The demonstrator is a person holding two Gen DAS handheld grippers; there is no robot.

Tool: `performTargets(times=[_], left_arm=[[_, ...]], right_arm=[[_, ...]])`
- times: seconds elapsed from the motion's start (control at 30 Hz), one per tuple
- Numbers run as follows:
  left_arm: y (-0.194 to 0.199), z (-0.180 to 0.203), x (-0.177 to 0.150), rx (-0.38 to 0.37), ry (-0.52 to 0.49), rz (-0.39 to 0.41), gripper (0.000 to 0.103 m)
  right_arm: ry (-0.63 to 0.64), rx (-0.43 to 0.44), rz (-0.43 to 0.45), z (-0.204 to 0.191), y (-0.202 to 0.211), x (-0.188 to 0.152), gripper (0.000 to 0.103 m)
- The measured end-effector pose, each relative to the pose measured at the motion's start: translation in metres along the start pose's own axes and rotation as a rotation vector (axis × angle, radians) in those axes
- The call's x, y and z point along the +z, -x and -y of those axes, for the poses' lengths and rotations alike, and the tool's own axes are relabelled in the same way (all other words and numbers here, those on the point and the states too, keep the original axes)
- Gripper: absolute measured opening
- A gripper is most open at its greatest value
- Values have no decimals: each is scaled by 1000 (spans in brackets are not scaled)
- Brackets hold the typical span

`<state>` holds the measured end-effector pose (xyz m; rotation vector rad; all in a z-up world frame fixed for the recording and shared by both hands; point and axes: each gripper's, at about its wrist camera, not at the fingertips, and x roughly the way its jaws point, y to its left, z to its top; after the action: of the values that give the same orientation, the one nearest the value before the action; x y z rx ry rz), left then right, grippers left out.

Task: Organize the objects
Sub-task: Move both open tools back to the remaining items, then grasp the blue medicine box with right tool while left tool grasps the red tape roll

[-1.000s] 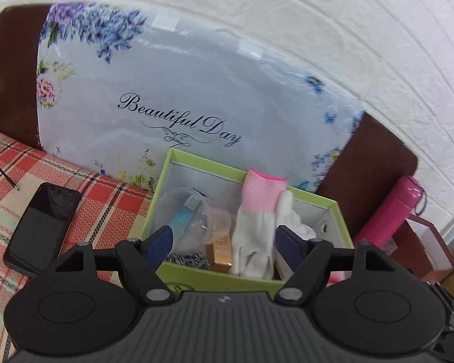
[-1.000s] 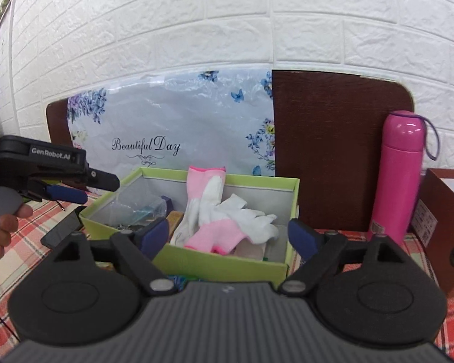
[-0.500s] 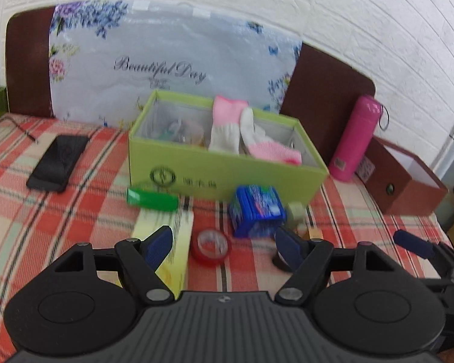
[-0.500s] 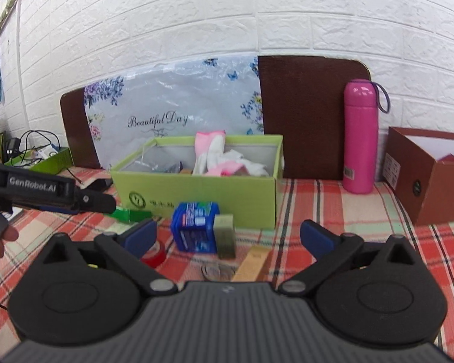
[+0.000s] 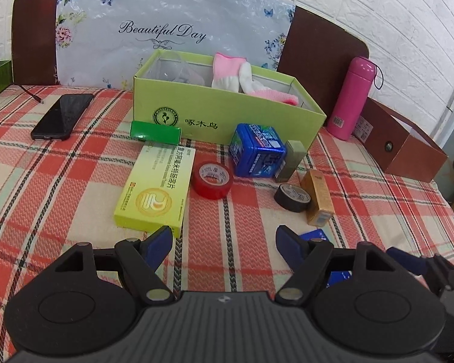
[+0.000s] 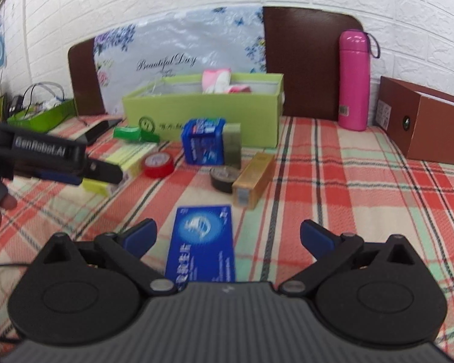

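Both grippers hover low and level over the red plaid surface (image 5: 60, 181) with fingers spread, holding nothing — the left gripper (image 5: 224, 242) faces the red tape roll (image 5: 212, 179), the right gripper (image 6: 228, 236) straddles a flat blue card (image 6: 202, 242). The lime-green cardboard box (image 5: 227, 115) sits behind.

Lighting: bright, even, soft shadows — fisheye bending at edges, dark corners; right wrist view slightly blurred.
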<state>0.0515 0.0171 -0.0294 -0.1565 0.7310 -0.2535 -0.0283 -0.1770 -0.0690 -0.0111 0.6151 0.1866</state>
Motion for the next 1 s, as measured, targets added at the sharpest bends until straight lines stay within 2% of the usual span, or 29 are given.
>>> performTargets(times=[0.07, 0.27, 0.3, 0.37, 0.4, 0.63, 0.83, 1.0], left_arm=[[-1, -2, -2, -8, -2, -7, 78], [-5, -2, 2, -19, -2, -4, 78], [-7, -2, 4, -21, 0, -1, 78], [-14, 0, 9, -24, 1, 3, 78], [-18, 1, 12, -24, 1, 5, 78], [-54, 12, 40, -46, -44, 15, 78], [-91, 12, 52, -50, -59, -43, 78], [-104, 11, 56, 1, -125, -11, 78]], right_arm=[[19, 8, -22, -6, -6, -6, 101], [28, 21, -61, -13, -17, -11, 85], [27, 20, -65, -12, -18, -11, 78], [19, 23, -83, -10, -20, -12, 58], [11, 23, -88, -7, -21, -12, 55], [-8, 4, -86, 2, -18, -14, 55], [-28, 3, -88, 10, -17, -15, 56], [-37, 3, -90, 12, -21, -14, 56]])
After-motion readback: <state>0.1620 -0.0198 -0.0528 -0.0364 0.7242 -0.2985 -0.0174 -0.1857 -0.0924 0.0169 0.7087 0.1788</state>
